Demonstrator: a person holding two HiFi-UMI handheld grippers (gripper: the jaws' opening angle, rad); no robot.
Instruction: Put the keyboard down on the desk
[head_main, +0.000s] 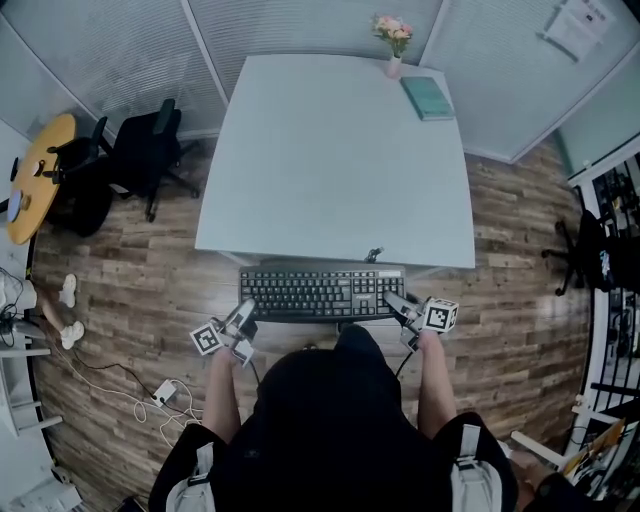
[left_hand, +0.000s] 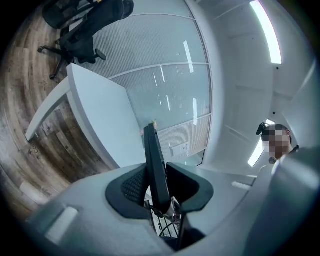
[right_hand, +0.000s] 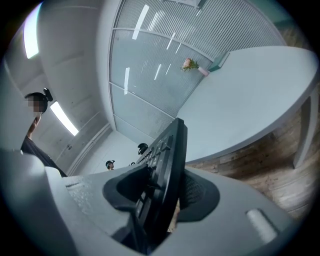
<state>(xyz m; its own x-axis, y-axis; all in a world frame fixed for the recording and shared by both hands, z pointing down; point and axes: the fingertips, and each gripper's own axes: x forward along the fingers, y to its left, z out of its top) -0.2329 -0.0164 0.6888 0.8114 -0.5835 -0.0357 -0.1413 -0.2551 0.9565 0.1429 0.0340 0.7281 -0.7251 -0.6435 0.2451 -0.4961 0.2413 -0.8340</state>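
A black keyboard (head_main: 320, 294) hangs in the air just short of the near edge of the pale desk (head_main: 330, 160), over the wooden floor. My left gripper (head_main: 241, 327) is shut on its left end, and my right gripper (head_main: 403, 312) is shut on its right end. In the left gripper view the keyboard (left_hand: 155, 165) shows edge-on between the dark pads, with the desk (left_hand: 100, 120) beyond. In the right gripper view the keyboard (right_hand: 162, 190) stands edge-on in the jaws, keys facing left, and the desk (right_hand: 250, 105) stretches ahead.
A vase of flowers (head_main: 393, 40) and a teal book (head_main: 427, 97) sit at the desk's far right corner. A black office chair (head_main: 145, 150) stands left of the desk beside a round yellow table (head_main: 35, 175). Cables and a power strip (head_main: 160, 392) lie on the floor at left.
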